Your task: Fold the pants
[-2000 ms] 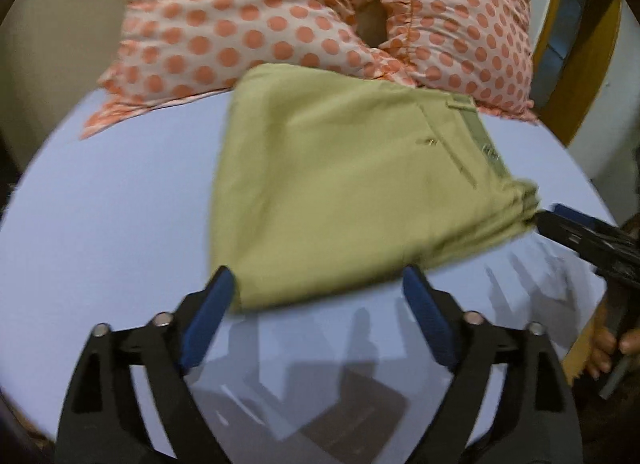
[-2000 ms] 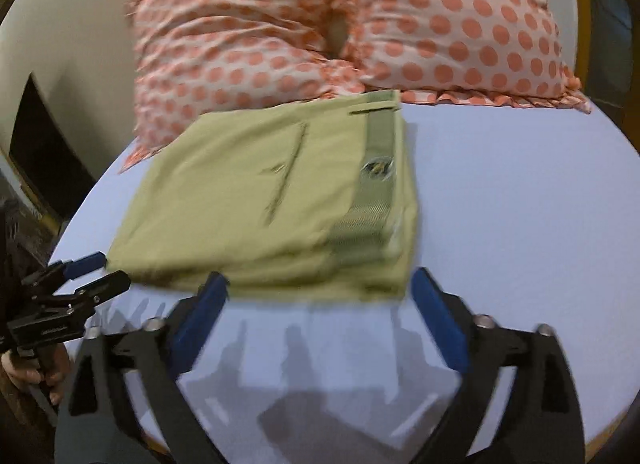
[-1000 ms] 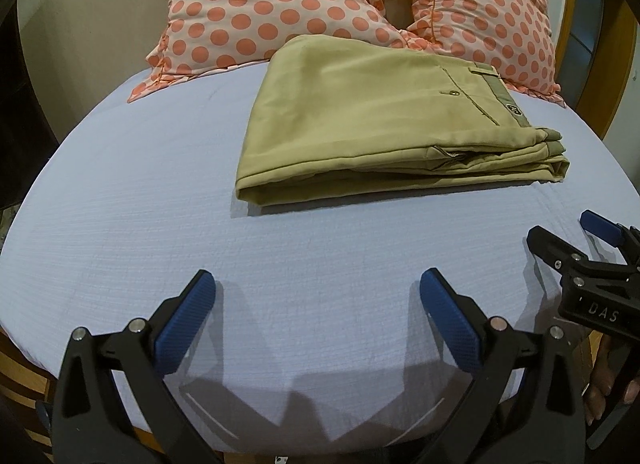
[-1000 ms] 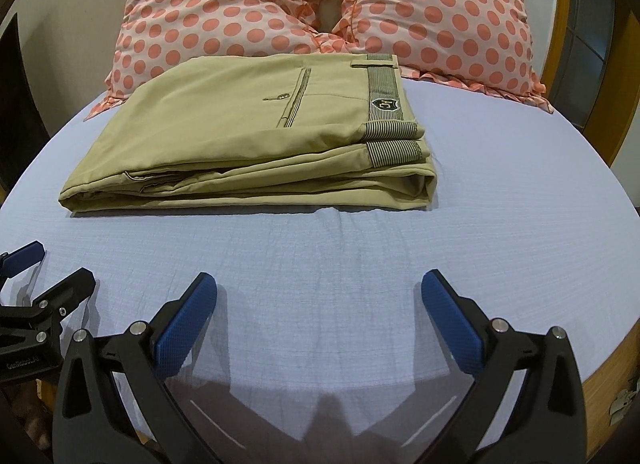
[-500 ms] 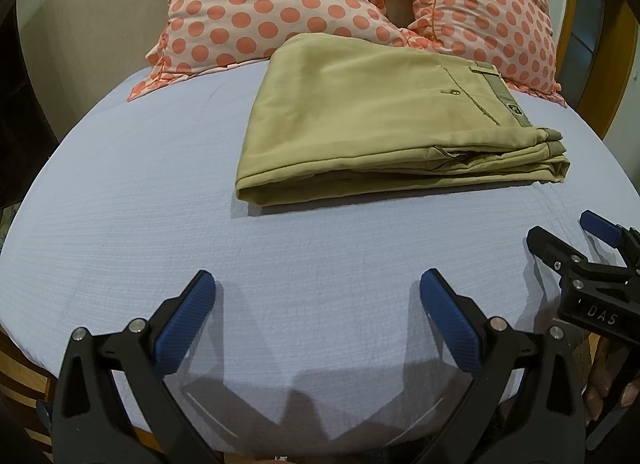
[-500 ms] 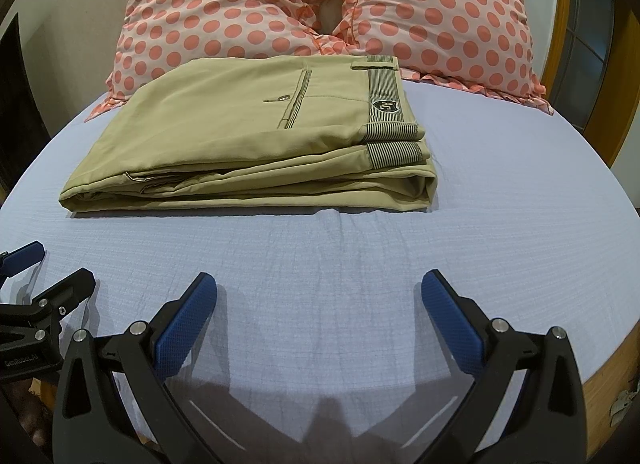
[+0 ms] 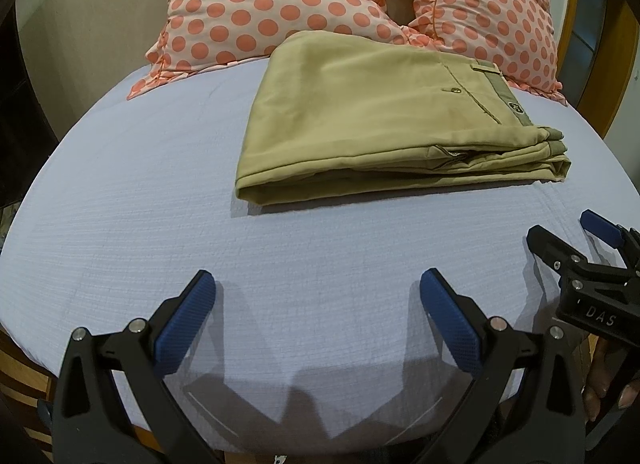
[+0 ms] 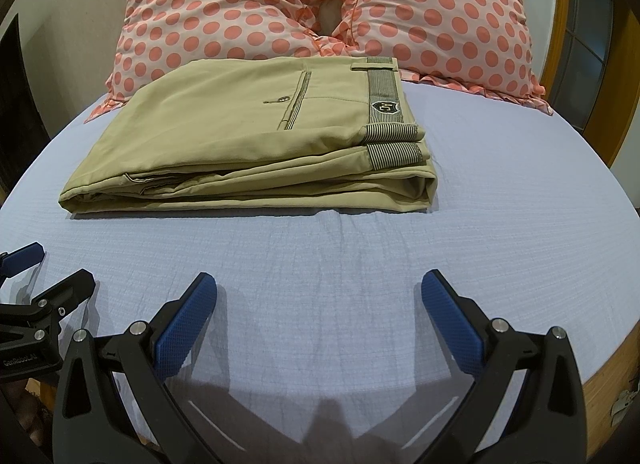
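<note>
The khaki pants (image 7: 372, 120) lie folded in a neat stack on the pale blue bed sheet (image 7: 160, 192), waistband to the right. They show in the right wrist view (image 8: 248, 140) too, with the striped waistband and badge on top. My left gripper (image 7: 316, 284) is open and empty, held over the sheet near the bed's front edge, well short of the pants. My right gripper (image 8: 318, 284) is open and empty, likewise back from the pants. The right gripper shows at the right edge of the left wrist view (image 7: 576, 240); the left gripper shows at the left edge of the right wrist view (image 8: 44, 272).
Two pink pillows with orange dots (image 7: 280, 0) (image 8: 432, 12) lean at the head of the bed, touching the far edge of the pants. A wooden frame (image 8: 624, 112) runs along the right side. A wall (image 7: 80, 24) stands at the far left.
Two seconds ago both grippers were close to the pants' near edge. They have since pulled back toward the bed's front edge. In the last second nothing has moved.
</note>
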Demonstrator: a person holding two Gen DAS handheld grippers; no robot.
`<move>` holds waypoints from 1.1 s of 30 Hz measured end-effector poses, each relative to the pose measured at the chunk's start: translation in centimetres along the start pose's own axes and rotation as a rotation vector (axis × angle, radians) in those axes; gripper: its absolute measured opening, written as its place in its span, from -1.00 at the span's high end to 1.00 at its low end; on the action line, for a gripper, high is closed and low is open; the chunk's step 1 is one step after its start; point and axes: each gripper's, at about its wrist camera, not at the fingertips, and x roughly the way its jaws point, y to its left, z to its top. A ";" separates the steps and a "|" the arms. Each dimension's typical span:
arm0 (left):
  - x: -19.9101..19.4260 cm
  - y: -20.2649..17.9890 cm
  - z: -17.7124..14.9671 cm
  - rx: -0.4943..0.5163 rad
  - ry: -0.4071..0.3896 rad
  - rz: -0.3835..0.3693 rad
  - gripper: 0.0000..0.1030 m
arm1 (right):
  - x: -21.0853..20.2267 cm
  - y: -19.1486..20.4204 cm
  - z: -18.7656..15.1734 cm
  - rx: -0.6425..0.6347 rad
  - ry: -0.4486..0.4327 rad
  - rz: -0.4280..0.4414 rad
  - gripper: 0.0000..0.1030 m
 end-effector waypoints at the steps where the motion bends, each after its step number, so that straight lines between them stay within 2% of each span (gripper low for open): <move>1: 0.0 0.0 0.0 0.001 -0.001 0.000 -0.97 | 0.0 0.0 0.1 0.000 0.000 0.000 -0.97; 33: -0.1 0.1 0.0 0.006 -0.006 -0.003 -0.97 | 0.0 0.1 0.1 0.004 -0.004 -0.003 -0.97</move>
